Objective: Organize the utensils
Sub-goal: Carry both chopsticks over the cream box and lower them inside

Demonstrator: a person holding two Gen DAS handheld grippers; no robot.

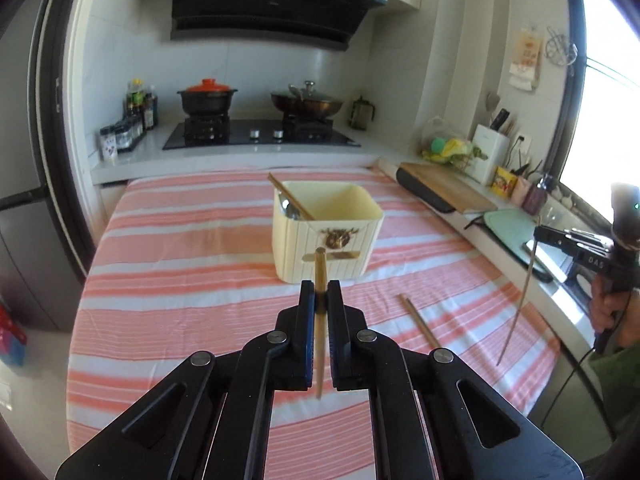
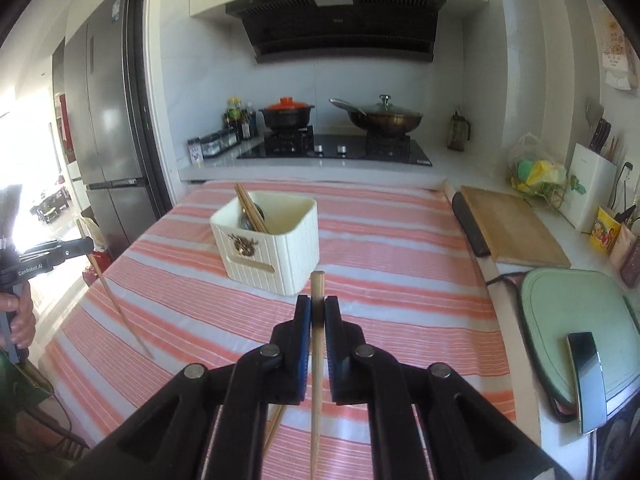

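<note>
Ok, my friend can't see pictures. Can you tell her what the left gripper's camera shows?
The left gripper pinches a wooden chopstick upright above a pink-striped tablecloth. Just ahead stands a cream utensil box already holding chopsticks and a spoon. Another chopstick pair lies on the cloth, and the right gripper holds a chopstick at the right edge.

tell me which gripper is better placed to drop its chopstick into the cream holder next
Left, narrowly. Both the left gripper and right gripper hold a chopstick upright, but the cream holder sits straighter ahead and nearer in the left view.
</note>
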